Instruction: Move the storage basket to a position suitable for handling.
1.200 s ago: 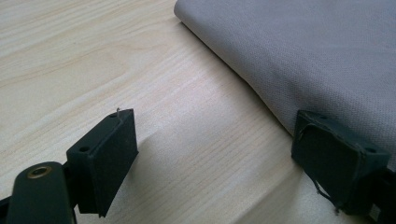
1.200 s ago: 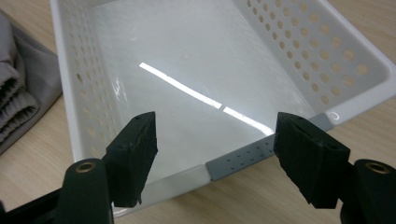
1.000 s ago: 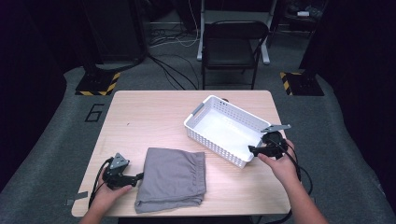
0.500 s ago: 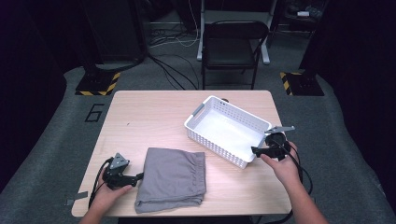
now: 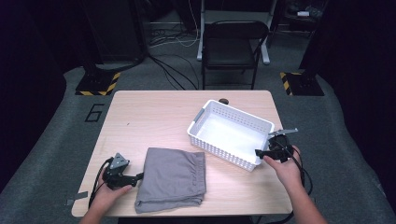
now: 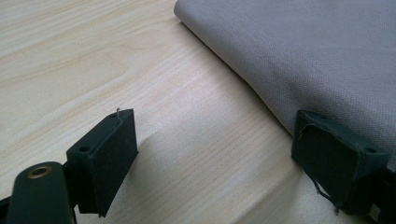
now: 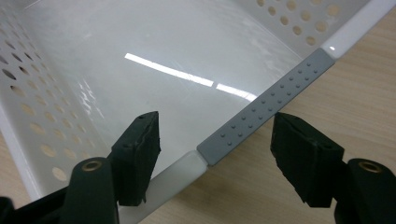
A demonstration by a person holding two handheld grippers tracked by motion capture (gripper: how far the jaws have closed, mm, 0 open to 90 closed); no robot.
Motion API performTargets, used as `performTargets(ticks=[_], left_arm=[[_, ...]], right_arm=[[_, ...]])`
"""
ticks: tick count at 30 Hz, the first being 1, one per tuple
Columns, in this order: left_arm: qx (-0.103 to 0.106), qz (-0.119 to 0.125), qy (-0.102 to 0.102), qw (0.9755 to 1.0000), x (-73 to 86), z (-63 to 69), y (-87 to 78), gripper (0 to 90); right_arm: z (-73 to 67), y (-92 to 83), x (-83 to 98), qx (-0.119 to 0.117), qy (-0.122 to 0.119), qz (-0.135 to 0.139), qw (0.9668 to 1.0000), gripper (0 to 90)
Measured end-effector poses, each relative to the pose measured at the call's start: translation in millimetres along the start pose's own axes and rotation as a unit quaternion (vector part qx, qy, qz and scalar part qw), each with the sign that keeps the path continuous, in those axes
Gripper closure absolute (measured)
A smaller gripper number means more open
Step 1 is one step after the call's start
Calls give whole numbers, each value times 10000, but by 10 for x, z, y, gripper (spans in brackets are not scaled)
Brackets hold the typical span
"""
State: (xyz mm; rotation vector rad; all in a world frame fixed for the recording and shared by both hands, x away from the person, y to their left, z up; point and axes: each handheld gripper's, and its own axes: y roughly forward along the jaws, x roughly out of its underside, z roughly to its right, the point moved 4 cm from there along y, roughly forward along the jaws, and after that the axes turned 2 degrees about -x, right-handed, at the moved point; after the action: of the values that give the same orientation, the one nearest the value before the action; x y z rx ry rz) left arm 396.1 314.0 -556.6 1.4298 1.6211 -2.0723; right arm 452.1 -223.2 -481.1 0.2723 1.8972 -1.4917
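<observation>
- Jaws of the right gripper [image 7: 215, 154] have just been closing, straddling the grey grip [image 7: 266, 114] on the white basket [image 5: 205, 135] rim, not pressing.
- Left gripper [image 6: 215, 158] is sitting jaws apart beside the folded grey cloth [image 5: 173, 177].

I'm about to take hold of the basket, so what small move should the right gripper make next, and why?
Probably close the right gripper on the basket's grey handle strip. Its jaws, which have just been closing, straddle the rim with gaps on both sides, so nothing is held yet.
</observation>
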Motion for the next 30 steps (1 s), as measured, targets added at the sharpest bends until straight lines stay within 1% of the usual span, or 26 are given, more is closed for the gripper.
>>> performTargets(ticks=[2, 3, 4, 6, 9, 13, 14, 15, 17, 18, 19, 20, 22, 25, 27, 30], left_arm=[[0, 7, -5, 10000, -1, 1, 1, 142], [0, -5, 4, 10000, 0, 0, -1, 142], [-1, 0, 6, 10000, 0, -1, 0, 142], [2, -14, 18, 10000, 0, -2, -2, 142], [2, 1, -2, 10000, -1, 1, 0, 142], [0, -2, 2, 10000, 0, 0, 0, 142], [0, -3, 3, 10000, 0, 0, 0, 142], [4, 2, -9, 10000, -1, 1, 0, 142], [1, 8, -8, 10000, -1, 1, 1, 142], [1, 7, -5, 10000, -1, 1, 1, 142], [1, 11, -18, 10000, -1, 3, 2, 142], [2, 11, -17, 10000, -1, 2, 2, 142], [2, 7, -7, 10000, -1, 1, 1, 142], [4, 7, -11, 10000, 0, 2, 1, 142], [5, 5, -9, 10000, 0, 1, 1, 142], [4, 12, -20, 10000, -1, 2, 1, 142]], right_arm=[[-15, 9, -22, -3, 40, 31, 10000, 351], [-16, 23, -39, -23, 3, 64, 10000, 355], [-37, 57, -82, -27, -17, 14, 10000, 359], [-45, 73, -100, -43, -41, 17, 10000, 362], [-95, 142, -184, -55, -73, -29, 10000, 391], [-132, 195, -245, -81, -94, -14, 9999, 413], [-138, 217, -266, -73, -131, 8, 9999, 419], [-162, 256, -310, -84, -134, -6, 9999, 435], [-174, 274, -332, -94, -118, -21, 9999, 443], [-182, 296, -359, -78, -142, -29, 9999, 452], [-205, 355, -427, 2, -173, -32, 9998, 475], [-205, 355, -427, 2, -173, -32, 9998, 475], [-231, 408, -490, 43, -229, -43, 9997, 491], [-276, 492, -583, 57, -436, -44, 9990, 505], [-312, 528, -631, 65, -495, -86, 9987, 518], [-365, 594, -705, 35, -602, -62, 9982, 533]])
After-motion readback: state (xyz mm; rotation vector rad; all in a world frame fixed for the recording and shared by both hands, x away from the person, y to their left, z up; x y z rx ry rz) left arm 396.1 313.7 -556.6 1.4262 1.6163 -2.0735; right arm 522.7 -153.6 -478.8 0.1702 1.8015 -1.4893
